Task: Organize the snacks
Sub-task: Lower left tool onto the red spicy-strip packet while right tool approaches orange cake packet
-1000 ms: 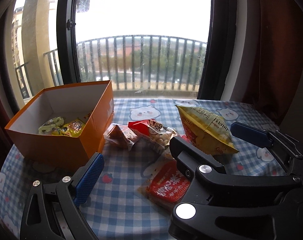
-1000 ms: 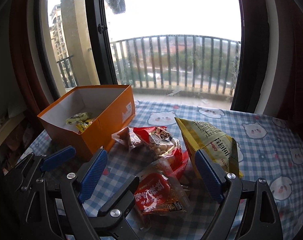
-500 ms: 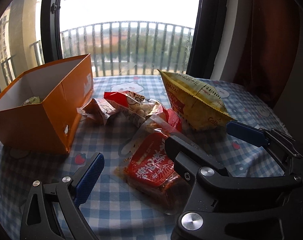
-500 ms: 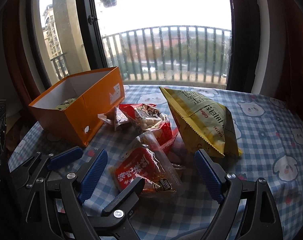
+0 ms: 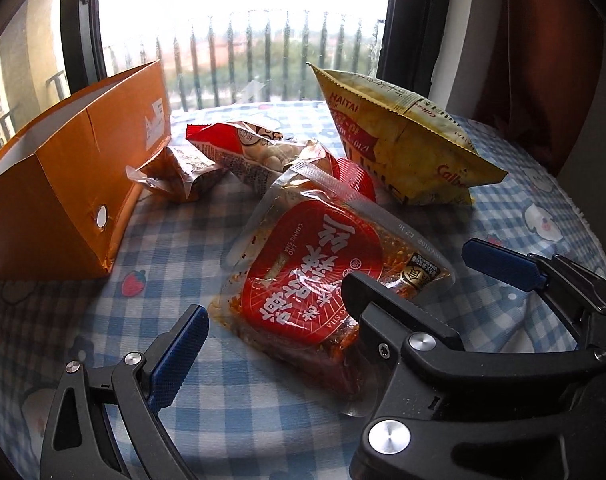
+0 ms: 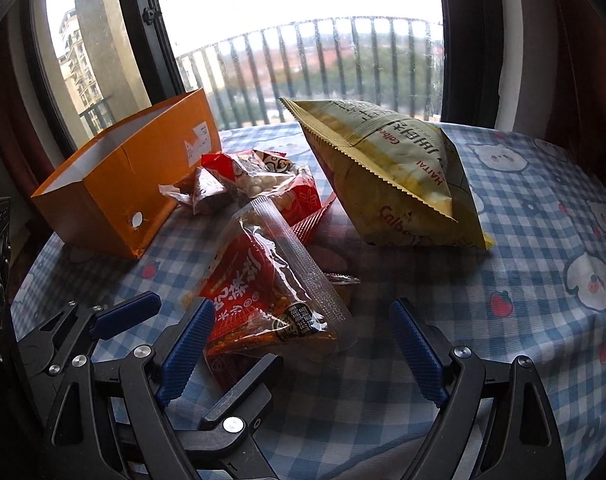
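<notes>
A red spicy snack pack in clear wrap point(image 5: 319, 280) lies on the checked tablecloth, also in the right wrist view point(image 6: 259, 300). My left gripper point(image 5: 271, 332) is open, its fingers on either side of the pack's near end. My right gripper point(image 6: 303, 344) is open, low over the pack's right end. Behind lie a red-and-white snack bag point(image 5: 259, 152), a small brown packet point(image 5: 179, 176) and a big yellow chip bag point(image 5: 403, 144), which also shows in the right wrist view point(image 6: 391, 176). An open orange box point(image 5: 59, 196) stands at the left.
The round table point(image 6: 543, 240) has a blue-and-white checked cloth with its edge close on the right and near side. A window with a balcony railing is behind the table. A dark red curtain point(image 5: 563, 40) hangs at the right.
Both grippers have dropped lower and moved forward toward the red snack pack, which now fills the near view. The box's inside is no longer visible. The snacks have not moved.
</notes>
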Action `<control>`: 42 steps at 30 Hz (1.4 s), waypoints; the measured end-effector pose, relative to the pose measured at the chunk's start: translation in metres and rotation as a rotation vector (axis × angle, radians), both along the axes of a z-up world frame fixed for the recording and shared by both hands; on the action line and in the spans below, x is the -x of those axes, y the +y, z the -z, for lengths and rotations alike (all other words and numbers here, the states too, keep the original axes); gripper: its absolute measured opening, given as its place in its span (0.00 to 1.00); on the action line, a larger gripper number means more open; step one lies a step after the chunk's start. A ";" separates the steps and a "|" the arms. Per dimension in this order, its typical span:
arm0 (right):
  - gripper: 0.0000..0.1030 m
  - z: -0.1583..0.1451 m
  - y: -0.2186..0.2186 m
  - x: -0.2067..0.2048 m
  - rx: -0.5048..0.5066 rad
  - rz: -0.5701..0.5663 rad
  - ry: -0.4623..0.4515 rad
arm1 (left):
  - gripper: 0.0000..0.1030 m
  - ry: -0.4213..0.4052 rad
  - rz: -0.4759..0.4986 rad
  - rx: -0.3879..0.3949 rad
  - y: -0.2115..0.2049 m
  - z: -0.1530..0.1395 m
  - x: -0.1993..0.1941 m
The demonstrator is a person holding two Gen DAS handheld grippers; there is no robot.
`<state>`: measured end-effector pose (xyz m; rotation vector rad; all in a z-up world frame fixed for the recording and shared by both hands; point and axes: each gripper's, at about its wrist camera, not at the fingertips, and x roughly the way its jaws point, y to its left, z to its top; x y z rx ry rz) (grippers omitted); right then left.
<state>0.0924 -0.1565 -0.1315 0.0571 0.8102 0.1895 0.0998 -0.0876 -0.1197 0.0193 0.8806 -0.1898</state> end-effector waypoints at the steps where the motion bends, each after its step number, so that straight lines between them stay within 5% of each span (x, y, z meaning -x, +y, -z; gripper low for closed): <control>1: 0.88 0.002 0.000 -0.002 -0.004 0.001 0.007 | 0.96 0.002 -0.001 -0.005 0.000 0.001 -0.001; 14: 0.88 0.014 -0.008 -0.019 -0.030 0.022 0.025 | 0.94 -0.026 0.006 -0.024 0.002 0.009 -0.019; 18: 0.88 0.016 -0.007 -0.021 -0.034 0.030 0.027 | 0.83 -0.016 0.019 0.006 0.005 0.011 -0.023; 23: 0.88 0.018 -0.006 -0.024 -0.025 0.036 0.028 | 0.57 -0.019 0.049 -0.015 0.002 0.011 -0.020; 29: 0.88 0.016 -0.005 -0.022 -0.037 0.037 0.032 | 0.43 -0.039 0.080 -0.008 0.002 0.007 -0.014; 42: 0.82 0.006 0.014 -0.012 -0.099 -0.035 0.012 | 0.35 -0.063 0.013 0.015 0.017 -0.006 0.002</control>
